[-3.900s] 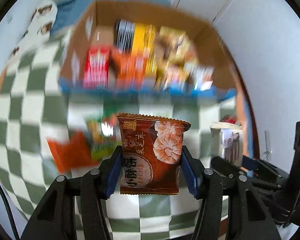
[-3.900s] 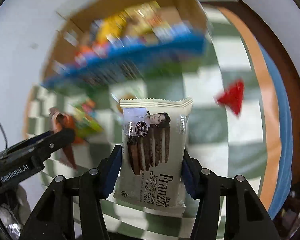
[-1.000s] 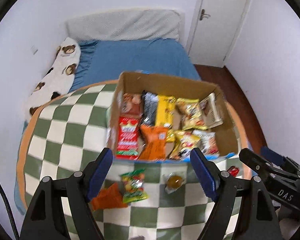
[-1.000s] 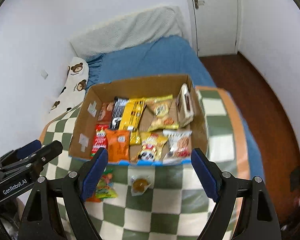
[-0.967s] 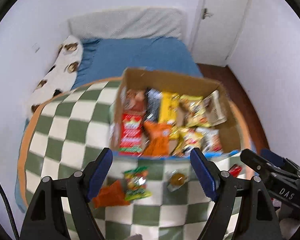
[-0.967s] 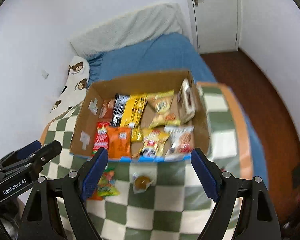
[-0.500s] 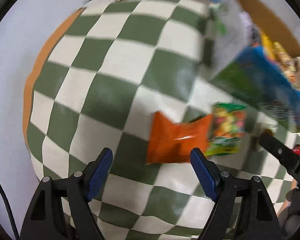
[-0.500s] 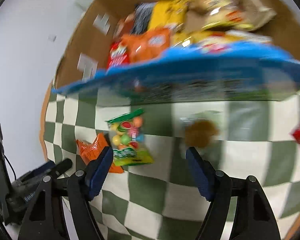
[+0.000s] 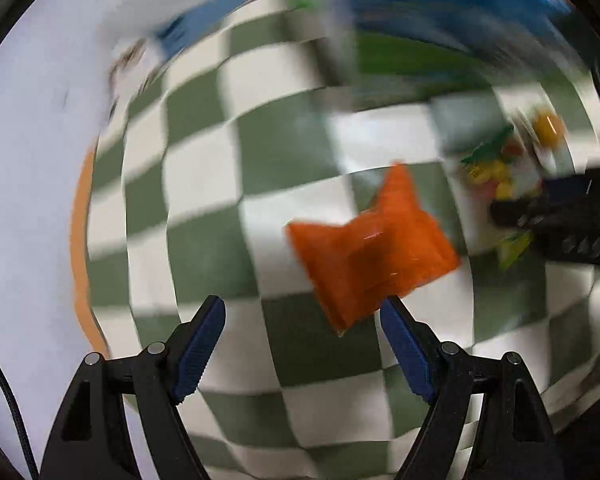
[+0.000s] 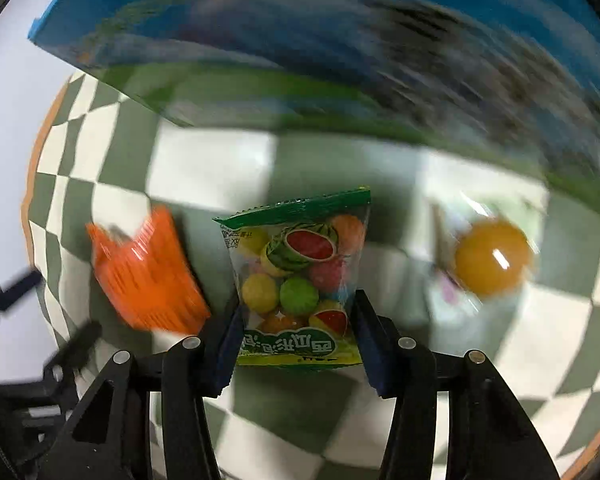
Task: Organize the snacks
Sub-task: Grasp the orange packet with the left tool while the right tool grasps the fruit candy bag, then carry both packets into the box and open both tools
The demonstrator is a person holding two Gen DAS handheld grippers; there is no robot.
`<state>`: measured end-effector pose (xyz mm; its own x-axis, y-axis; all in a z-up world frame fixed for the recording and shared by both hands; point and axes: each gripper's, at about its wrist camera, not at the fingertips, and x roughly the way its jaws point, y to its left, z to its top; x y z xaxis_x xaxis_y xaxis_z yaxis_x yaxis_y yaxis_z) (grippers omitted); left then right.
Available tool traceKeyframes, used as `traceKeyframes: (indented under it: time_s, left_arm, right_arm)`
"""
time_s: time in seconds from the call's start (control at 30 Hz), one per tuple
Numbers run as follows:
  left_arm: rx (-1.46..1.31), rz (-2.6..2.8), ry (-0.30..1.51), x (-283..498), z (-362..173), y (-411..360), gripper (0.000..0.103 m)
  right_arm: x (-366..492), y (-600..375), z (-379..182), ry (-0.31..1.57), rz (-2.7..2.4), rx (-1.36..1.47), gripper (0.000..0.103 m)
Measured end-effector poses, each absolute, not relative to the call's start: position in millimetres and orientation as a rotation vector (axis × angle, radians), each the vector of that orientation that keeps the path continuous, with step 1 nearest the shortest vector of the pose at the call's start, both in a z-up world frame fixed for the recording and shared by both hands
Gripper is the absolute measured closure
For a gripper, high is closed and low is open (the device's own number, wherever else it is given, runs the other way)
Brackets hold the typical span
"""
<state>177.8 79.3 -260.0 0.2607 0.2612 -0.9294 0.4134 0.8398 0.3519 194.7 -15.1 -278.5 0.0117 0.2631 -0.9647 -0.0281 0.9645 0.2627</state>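
A clear bag of fruit-shaped candy (image 10: pixel 300 272) with a green top lies on the green-and-white checked cloth (image 10: pixel 212 176). My right gripper (image 10: pixel 298 320) points down over it, its jaws closing, and both blue pads touch the bag's side edges. An orange packet (image 9: pixel 372 256) lies left of the bag. My left gripper (image 9: pixel 302 312) hangs open just above it, its right fingertip (image 9: pixel 392 312) at the packet's near corner and nothing between the pads. The orange packet (image 10: pixel 148 280) is blurred in the right wrist view.
The blue-fronted cardboard snack box (image 10: pixel 300 20) stands right behind the loose snacks. A clear-wrapped orange jelly (image 10: pixel 488 260) lies right of the candy bag. The round table's orange rim (image 9: pixel 78 240) curves at the left, with white floor beyond it.
Both grippers have dropped from high above the box to just over the cloth. The right jaws have narrowed onto the candy bag. The left jaws keep the same width.
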Motion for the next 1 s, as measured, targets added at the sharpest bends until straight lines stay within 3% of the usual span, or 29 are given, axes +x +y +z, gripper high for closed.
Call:
traceKeyframes:
  time_s: [0.2, 0.37, 0.5, 0.77, 0.87, 1.0]
  left_arm:
    - [1.008, -0.283, 1.221, 172.1, -288.1, 27.8, 0.024]
    - [0.989, -0.343, 1.307, 181.8, -308.6, 18.2, 0.025]
    - [0.738, -0.307, 1.411, 199.0, -300.4, 27.6, 0.041]
    - [-0.189, -0.046, 1.684, 209.0, -308.8, 116.1, 0.041]
    - [-0.265, -0.04, 1.695, 209.8, -317.1, 128.5, 0.041]
    - [-0.154, -0.091, 1.687, 209.7, -314.6, 118.5, 0.041]
  right_arm:
    - [152.0, -67.0, -282.5, 1.595, 0.131, 0.236, 0.049]
    - [132.9, -84.5, -285.9, 1.602, 0.077, 0.295, 0.049]
    - [126.0, -87.8, -286.7, 1.602, 0.062, 0.325, 0.049]
    - [115.2, -93.6, -304.4, 1.644, 0.076, 0.435, 0.049]
    - [116.6, -90.6, -306.5, 1.649, 0.081, 0.413, 0.049]
    - [126.6, -81.8, -311.6, 1.654, 0.084, 0.396, 0.047]
